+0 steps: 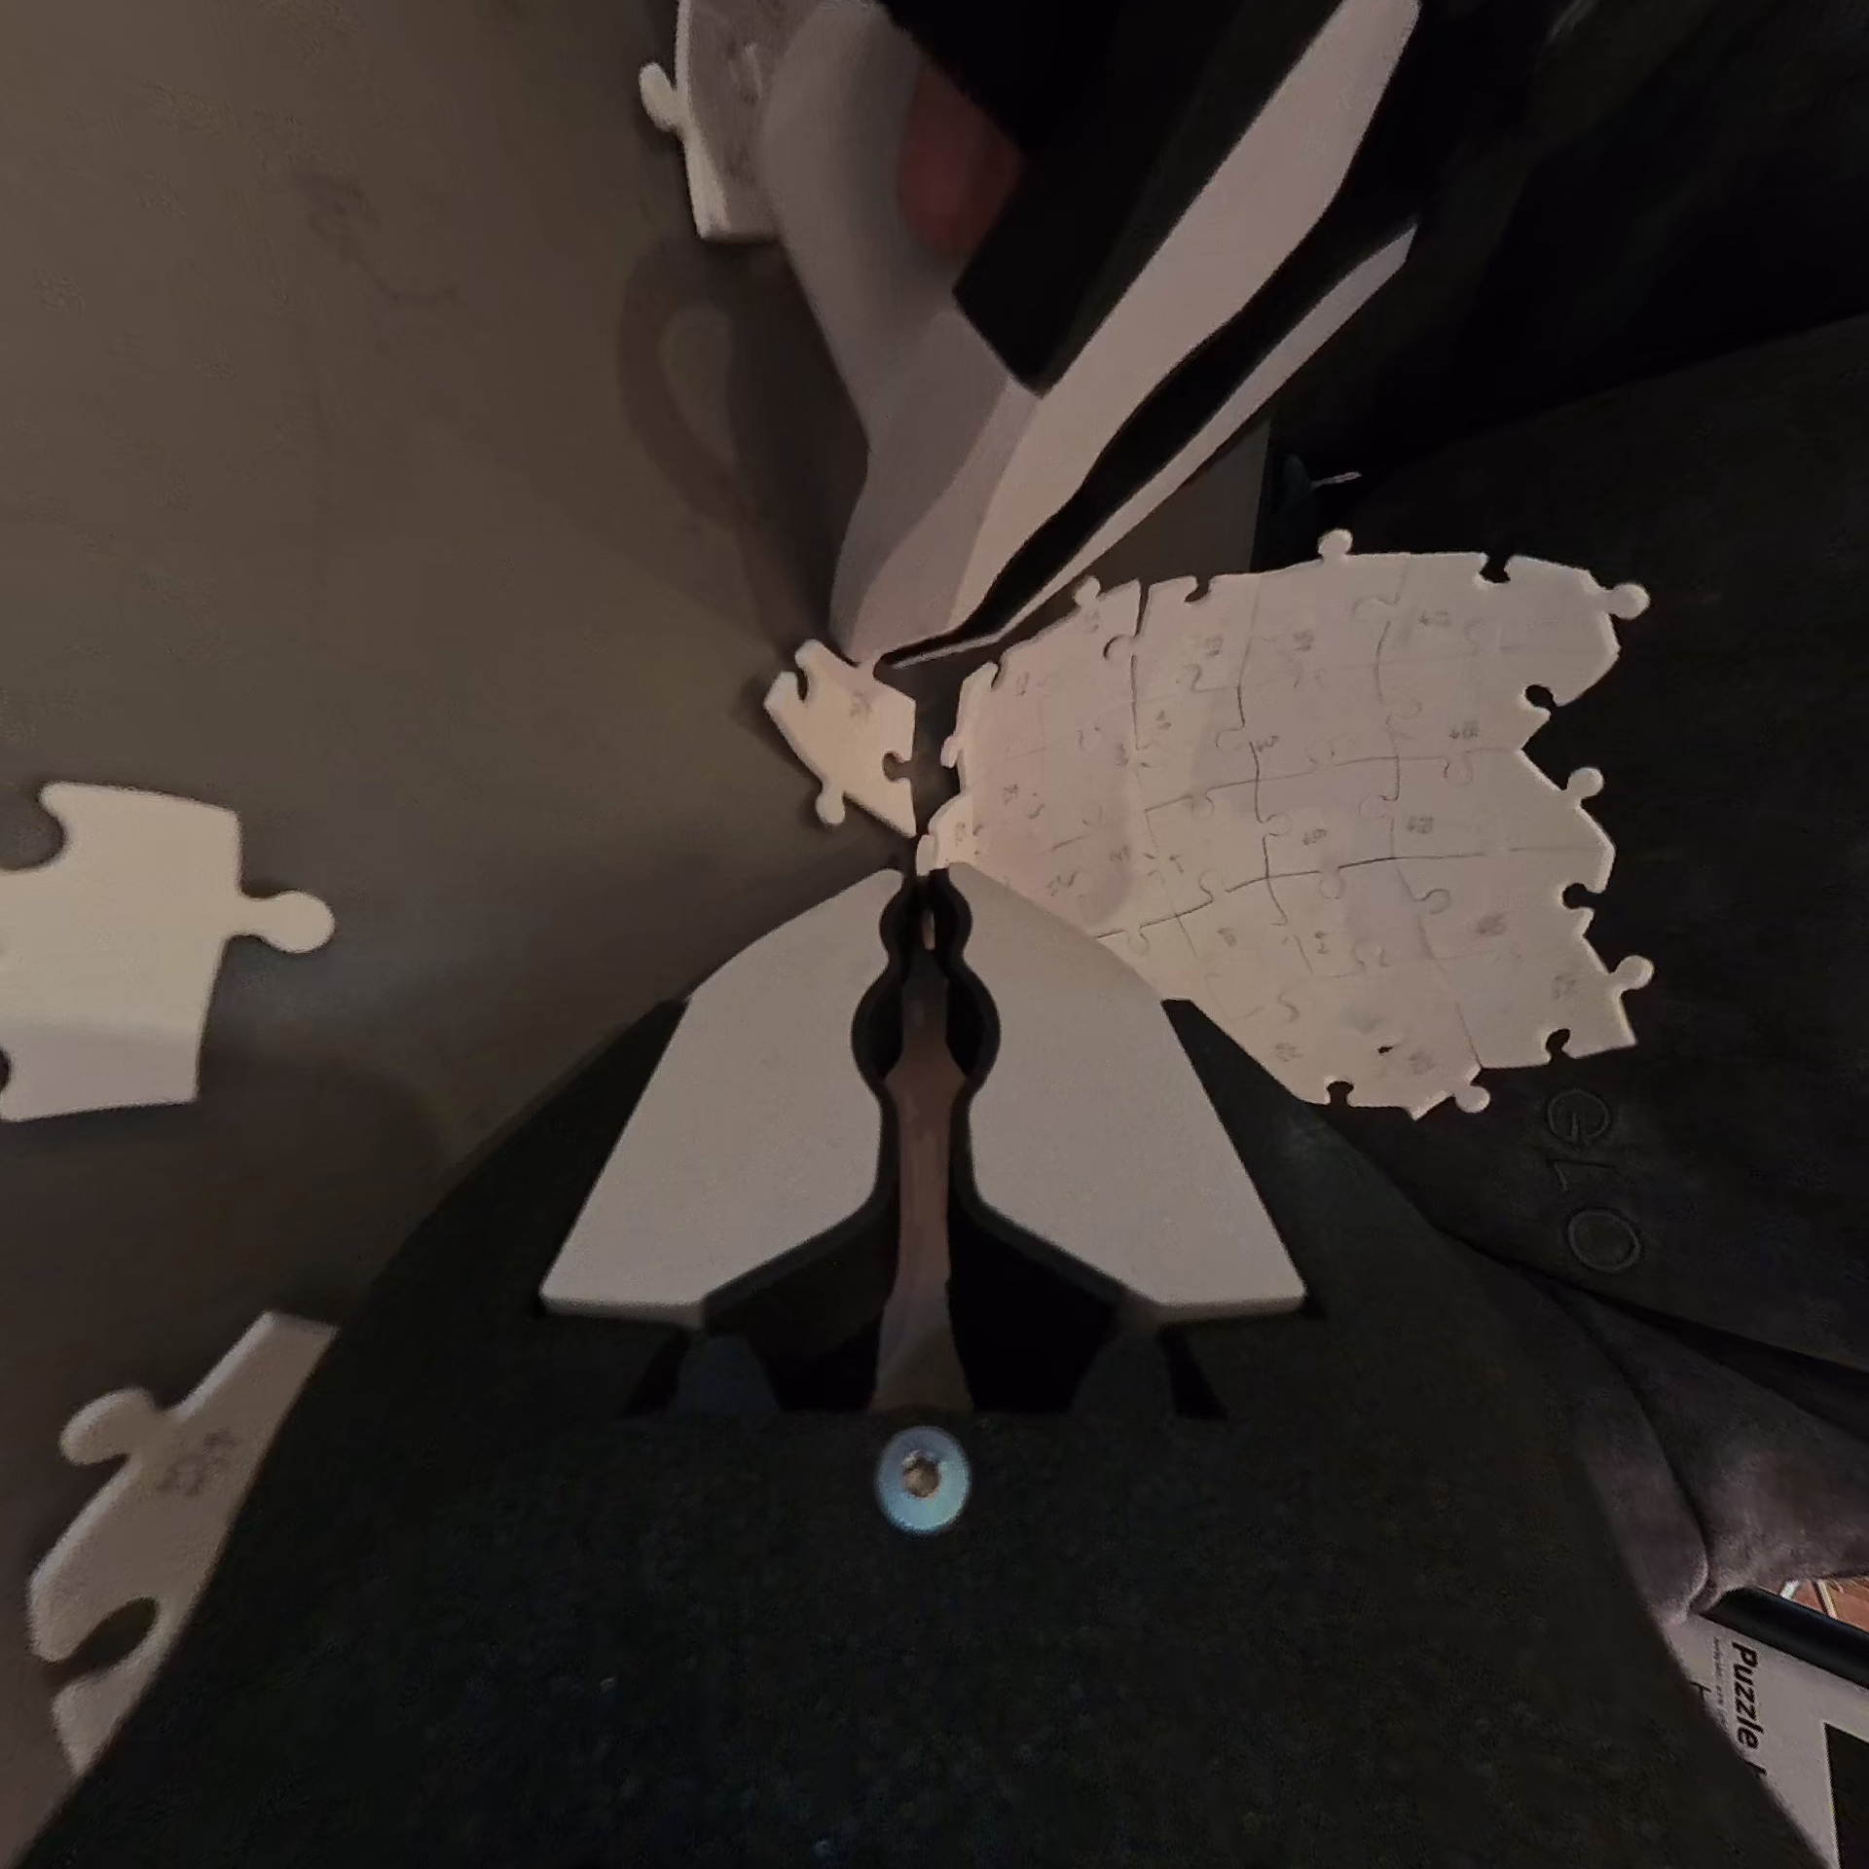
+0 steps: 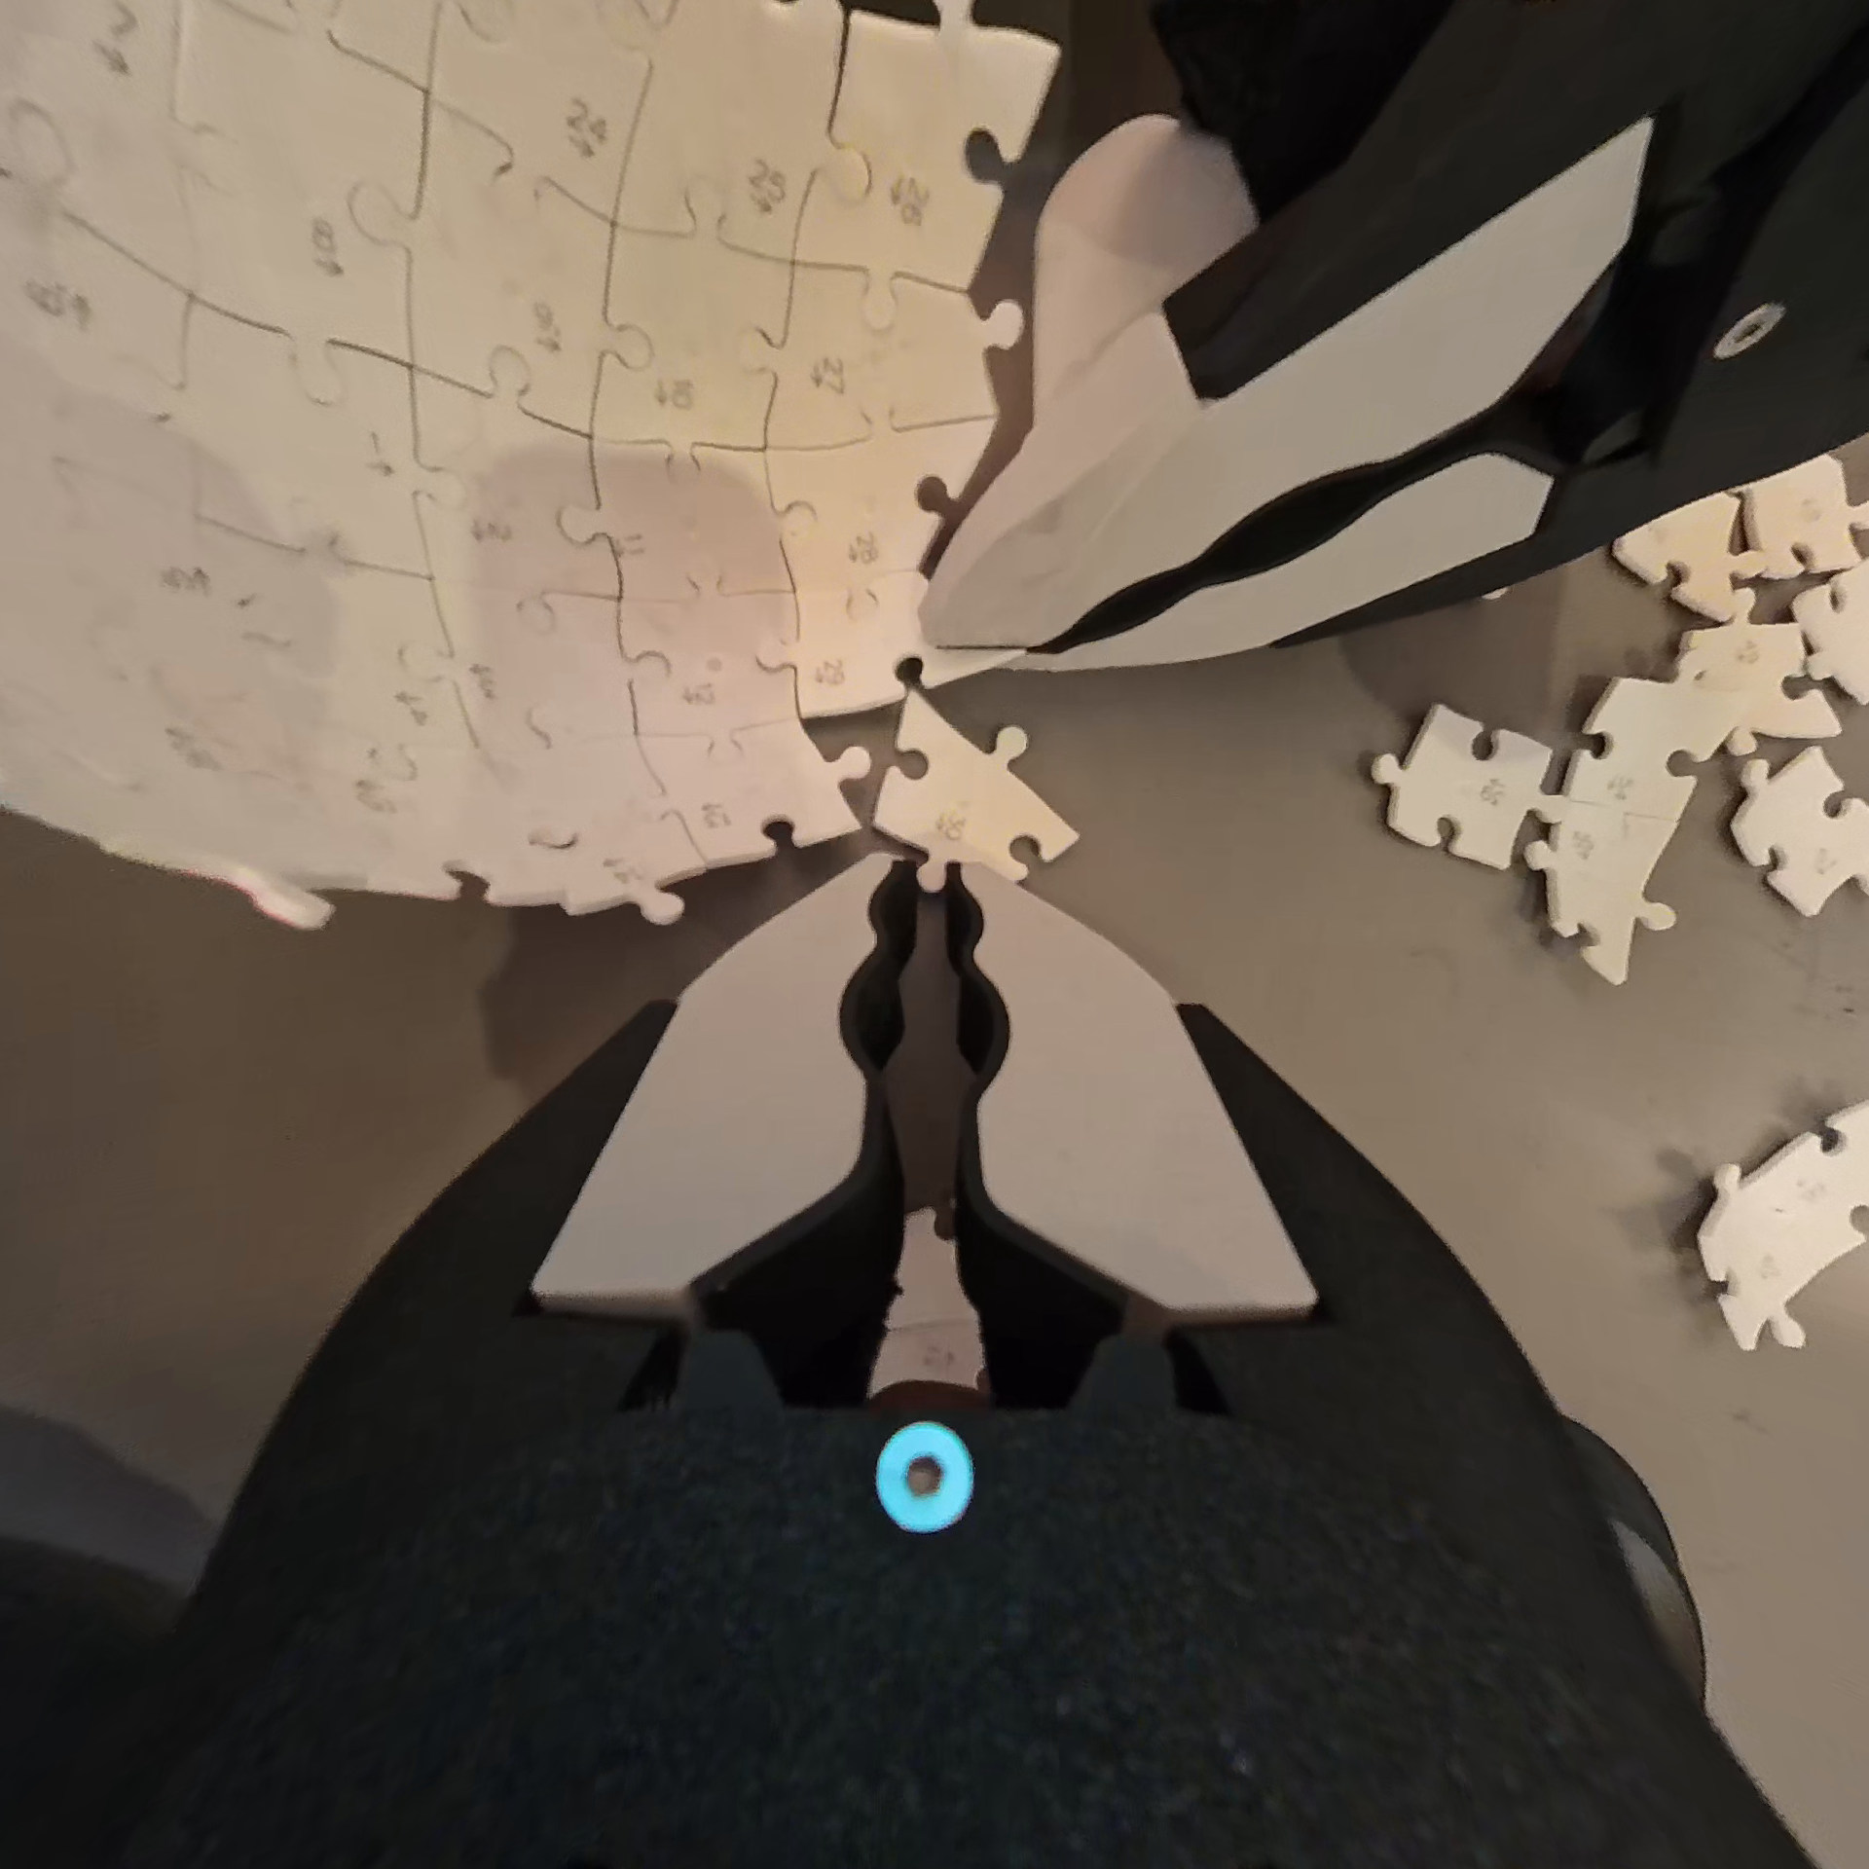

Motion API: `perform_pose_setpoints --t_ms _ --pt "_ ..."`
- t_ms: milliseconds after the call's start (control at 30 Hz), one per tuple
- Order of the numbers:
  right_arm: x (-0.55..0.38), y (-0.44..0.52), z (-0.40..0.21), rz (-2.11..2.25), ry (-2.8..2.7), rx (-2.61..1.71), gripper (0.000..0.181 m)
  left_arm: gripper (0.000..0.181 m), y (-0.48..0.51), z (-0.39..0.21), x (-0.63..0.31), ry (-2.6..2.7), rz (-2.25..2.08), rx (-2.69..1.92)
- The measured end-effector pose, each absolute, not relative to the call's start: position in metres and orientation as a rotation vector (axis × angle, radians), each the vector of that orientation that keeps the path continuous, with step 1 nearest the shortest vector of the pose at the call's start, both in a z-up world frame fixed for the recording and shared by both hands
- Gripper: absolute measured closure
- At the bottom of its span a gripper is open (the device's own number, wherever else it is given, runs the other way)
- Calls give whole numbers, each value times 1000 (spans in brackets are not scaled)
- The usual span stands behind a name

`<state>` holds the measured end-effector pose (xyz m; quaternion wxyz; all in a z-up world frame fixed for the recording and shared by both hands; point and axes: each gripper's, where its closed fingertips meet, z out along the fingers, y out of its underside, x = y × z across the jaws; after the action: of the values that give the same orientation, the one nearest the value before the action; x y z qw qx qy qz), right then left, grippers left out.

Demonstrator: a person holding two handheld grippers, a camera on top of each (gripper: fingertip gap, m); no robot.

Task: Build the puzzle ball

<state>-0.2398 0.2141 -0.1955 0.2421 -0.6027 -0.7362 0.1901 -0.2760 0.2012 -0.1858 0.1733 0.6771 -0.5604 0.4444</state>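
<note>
Right wrist view: right gripper (image 2: 930,878) jaws pinching loose piece (image 2: 966,799).

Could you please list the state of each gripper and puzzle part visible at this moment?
left gripper: shut on the edge of the assembled puzzle shell.
assembled puzzle shell: partly built, curved, held up off the table.
right gripper: shut on the single puzzle piece.
single puzzle piece: held at the shell's edge, not yet locked in.
loose pieces: lying unassembled on the table.

grey table (image 2: 1416,1163), dark cloth (image 1: 1669,354)
</note>
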Motion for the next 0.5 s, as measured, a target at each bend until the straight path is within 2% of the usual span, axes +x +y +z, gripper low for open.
perform_pose_setpoints --t_ms 233,367,500 --pt "-227 218 -178 380 -2097 -1589 176 179 200 -186 -276 -1586 1266 1890" --pt "-240 198 -161 451 -2251 -1468 176 179 196 -186 -278 -1585 1269 1831" --pt "-243 193 -169 388 -2386 -1440 176 179 196 -186 -280 -1577 1272 1818"
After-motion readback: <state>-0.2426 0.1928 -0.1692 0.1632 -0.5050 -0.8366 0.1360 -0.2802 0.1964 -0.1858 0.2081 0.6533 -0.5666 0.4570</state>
